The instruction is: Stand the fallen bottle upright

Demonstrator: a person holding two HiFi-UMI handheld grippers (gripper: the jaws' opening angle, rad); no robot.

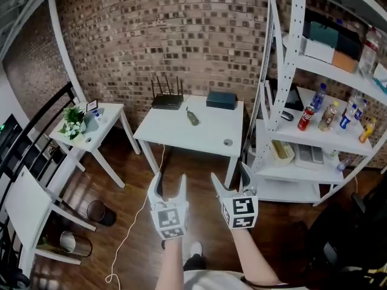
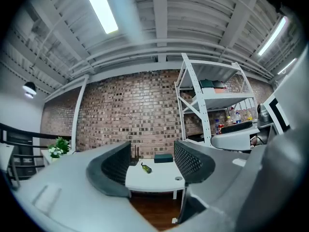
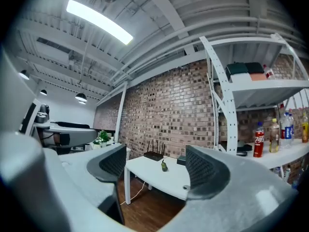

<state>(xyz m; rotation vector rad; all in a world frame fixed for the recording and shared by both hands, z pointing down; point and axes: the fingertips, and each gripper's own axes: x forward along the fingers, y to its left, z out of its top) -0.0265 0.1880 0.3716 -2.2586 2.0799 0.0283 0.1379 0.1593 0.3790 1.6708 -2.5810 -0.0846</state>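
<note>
A small green bottle (image 1: 192,118) lies on its side near the back of a white table (image 1: 181,139). Both grippers hang over the wooden floor, short of the table's front edge and well away from the bottle. My left gripper (image 1: 170,185) is open a little, with nothing between its fingers. My right gripper (image 1: 230,175) is open wider and also empty. In the left gripper view the bottle (image 2: 146,167) shows far off between the jaws, on the table (image 2: 157,181). In the right gripper view the bottle (image 3: 164,166) also lies far ahead.
A black router (image 1: 167,99), a black box (image 1: 221,99) and a small round cap (image 1: 228,142) share the table. A white shelf rack (image 1: 284,101) with several bottles stands right. A side table with a plant (image 1: 74,121) stands left, a bin (image 1: 100,212) on the floor.
</note>
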